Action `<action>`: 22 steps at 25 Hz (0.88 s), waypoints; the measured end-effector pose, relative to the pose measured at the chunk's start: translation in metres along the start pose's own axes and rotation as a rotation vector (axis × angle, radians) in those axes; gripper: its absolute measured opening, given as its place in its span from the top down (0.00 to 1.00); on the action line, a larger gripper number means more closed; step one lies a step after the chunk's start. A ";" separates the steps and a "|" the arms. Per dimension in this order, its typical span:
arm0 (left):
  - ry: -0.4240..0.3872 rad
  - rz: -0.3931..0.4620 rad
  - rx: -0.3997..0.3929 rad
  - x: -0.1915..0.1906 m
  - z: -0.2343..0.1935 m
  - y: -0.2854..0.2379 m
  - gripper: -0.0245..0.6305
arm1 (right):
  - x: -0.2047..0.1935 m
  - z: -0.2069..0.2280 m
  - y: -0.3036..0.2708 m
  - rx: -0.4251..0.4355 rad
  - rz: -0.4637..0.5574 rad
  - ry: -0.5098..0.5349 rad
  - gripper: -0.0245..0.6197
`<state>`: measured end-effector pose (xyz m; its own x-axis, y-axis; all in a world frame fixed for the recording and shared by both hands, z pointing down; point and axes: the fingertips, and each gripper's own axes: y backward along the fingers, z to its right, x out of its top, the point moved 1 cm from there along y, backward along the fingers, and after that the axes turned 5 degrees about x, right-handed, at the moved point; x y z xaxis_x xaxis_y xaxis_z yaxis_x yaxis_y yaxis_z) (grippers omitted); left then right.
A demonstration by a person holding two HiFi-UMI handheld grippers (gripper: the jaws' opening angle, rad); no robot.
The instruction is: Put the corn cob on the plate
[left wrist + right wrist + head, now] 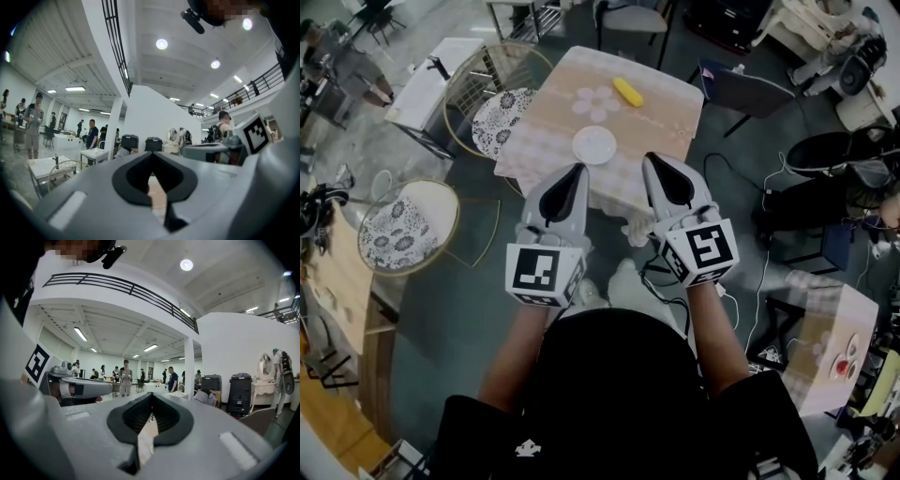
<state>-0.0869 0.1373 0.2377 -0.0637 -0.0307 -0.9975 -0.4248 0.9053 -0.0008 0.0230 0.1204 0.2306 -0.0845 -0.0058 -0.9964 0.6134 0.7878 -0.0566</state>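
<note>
Yellow corn cob (627,91), flat, long axis diagonal

The surface (661,108) is covered in a matt, checked cloth of pale peach. On it the plate (594,144) looks smooth, white and faintly glossy. The corn cob (627,91), at one o'clock of the plate, is yellow and dull. The left tongs (578,169) and right tongs (649,159) have matt grey plastic shells with black ribbed pads (130,417). At ten o'clock, a chair (502,122) pairs thin brassy metal wire with a patterned cloth cushion.
</note>
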 end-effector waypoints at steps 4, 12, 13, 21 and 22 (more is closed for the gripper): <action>0.012 -0.017 0.002 -0.008 -0.001 -0.010 0.95 | -0.005 0.009 -0.006 0.002 -0.012 -0.001 0.96; -0.004 -0.037 0.001 -0.014 -0.007 -0.042 0.95 | -0.013 0.034 -0.031 0.010 -0.010 -0.021 0.96; -0.007 -0.038 0.002 -0.013 -0.009 -0.048 0.95 | -0.013 0.039 -0.035 0.010 -0.007 -0.022 0.96; -0.023 -0.037 0.007 -0.009 -0.016 -0.094 0.95 | -0.011 0.077 -0.065 0.021 0.008 -0.030 0.96; -0.021 -0.034 0.010 -0.008 -0.018 -0.100 0.95 | -0.010 0.082 -0.070 0.024 0.009 -0.030 0.96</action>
<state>-0.0602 0.0394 0.2471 -0.0303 -0.0523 -0.9982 -0.4170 0.9083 -0.0349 0.0455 0.0149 0.2395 -0.0555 -0.0177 -0.9983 0.6329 0.7727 -0.0490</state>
